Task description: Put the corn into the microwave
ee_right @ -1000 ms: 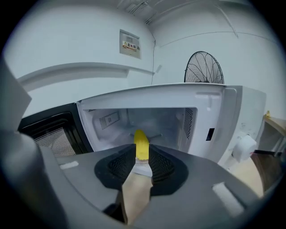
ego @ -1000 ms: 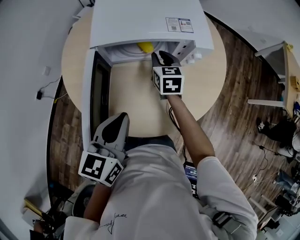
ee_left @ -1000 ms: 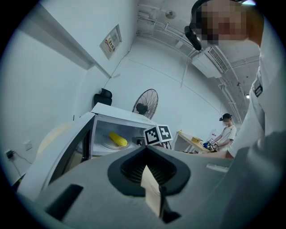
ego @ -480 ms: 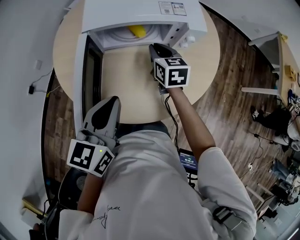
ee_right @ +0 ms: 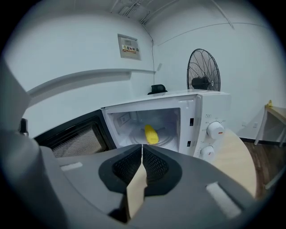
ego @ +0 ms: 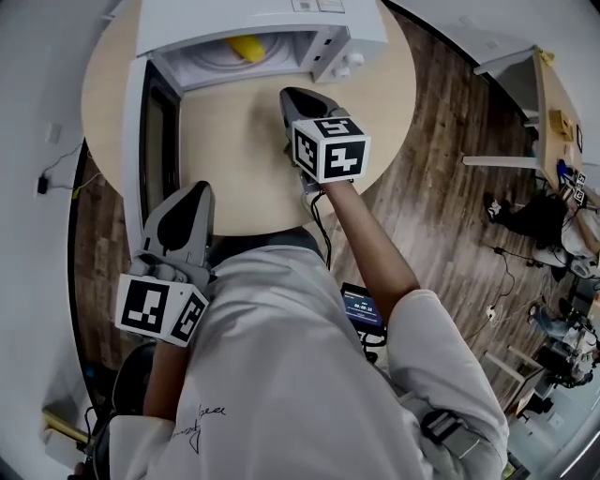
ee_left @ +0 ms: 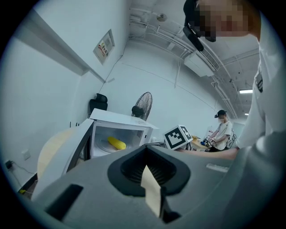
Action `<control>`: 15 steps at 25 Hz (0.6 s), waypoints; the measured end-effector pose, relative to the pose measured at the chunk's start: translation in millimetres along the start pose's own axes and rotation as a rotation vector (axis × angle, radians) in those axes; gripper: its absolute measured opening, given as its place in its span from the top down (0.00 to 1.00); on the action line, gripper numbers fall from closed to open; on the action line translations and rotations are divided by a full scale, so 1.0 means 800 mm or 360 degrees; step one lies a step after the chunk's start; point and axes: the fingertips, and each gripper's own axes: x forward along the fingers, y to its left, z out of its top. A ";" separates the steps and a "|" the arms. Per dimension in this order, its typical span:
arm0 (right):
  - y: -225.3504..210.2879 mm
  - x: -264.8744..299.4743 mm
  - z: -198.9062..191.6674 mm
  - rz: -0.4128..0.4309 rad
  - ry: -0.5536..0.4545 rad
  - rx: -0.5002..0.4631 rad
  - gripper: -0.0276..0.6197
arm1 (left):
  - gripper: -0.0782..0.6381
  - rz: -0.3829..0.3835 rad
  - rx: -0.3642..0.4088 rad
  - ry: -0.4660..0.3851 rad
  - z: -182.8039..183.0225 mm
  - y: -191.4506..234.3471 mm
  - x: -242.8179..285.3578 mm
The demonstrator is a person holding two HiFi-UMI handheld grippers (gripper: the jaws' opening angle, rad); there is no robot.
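Wall sign (ee_right: 128, 46) and shirt script (ego: 208, 412) are too blurred to read.

The microwave (ego: 253, 19) was cased in smooth, faintly glossy white sheet, and its door (ee_right: 76, 138) was fitted with dark glass backed by fine mesh. The corn (ee_right: 151, 134) was seen as waxy yellow. The counter (ego: 244, 150) was finished in pale, matt wood, and the floor (ego: 441, 187) was laid in dark wood planks. The left gripper (ego: 195, 192) and right gripper (ego: 298, 98) were moulded in matt grey plastic, with ribbed black pads (ee_right: 127, 166). The shirt (ego: 300, 375) was made of white cloth.
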 end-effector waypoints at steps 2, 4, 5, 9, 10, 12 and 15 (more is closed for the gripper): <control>0.003 -0.009 -0.001 -0.0003 -0.0002 0.0003 0.93 | 0.90 -0.0011 -0.0008 -0.0004 0.000 -0.001 -0.001; 0.005 -0.018 -0.001 -0.0006 -0.0009 0.0004 0.93 | 0.90 -0.0015 -0.0007 -0.0008 0.000 -0.002 -0.002; 0.006 -0.022 -0.002 -0.0007 -0.0014 0.0004 0.93 | 0.90 -0.0016 -0.0005 -0.0009 -0.001 -0.002 -0.003; 0.008 -0.040 -0.011 -0.0020 -0.0016 0.0015 0.94 | 0.90 -0.0020 -0.0006 -0.0009 -0.006 -0.003 -0.005; 0.009 -0.046 -0.012 -0.0023 -0.0017 0.0021 0.94 | 0.91 -0.0020 -0.0003 -0.0006 -0.008 -0.002 -0.006; 0.011 -0.057 -0.014 -0.0026 -0.0027 0.0039 0.94 | 0.91 -0.0017 0.0006 -0.0001 -0.010 -0.001 -0.008; 0.016 -0.075 -0.017 -0.0025 -0.0045 0.0065 0.94 | 0.91 -0.0004 0.0004 -0.0002 -0.011 0.001 -0.008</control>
